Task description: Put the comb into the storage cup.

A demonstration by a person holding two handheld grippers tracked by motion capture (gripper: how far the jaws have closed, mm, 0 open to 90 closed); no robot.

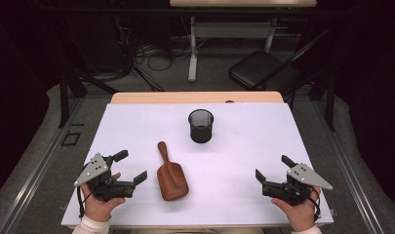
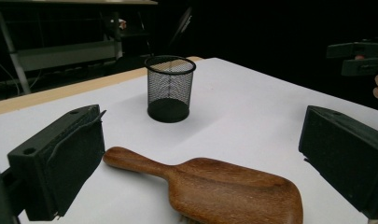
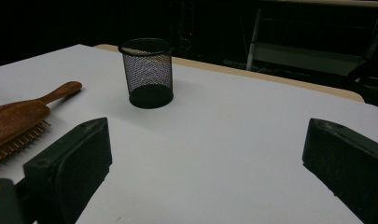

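A wooden hairbrush lies bristles down on the white table top, handle pointing away from me. Beyond it stands an upright black mesh cup. My left gripper is held low at the front left, open and empty, just left of the brush. The left gripper view looks over the brush toward the cup, with the other gripper far right. My right gripper is at the front right, open and empty. Its view has the cup ahead and the brush at the left edge.
The white sheet covers a wooden table whose bare edge runs along the far side. On the floor behind are a folding chair, another table's leg and loose cables.
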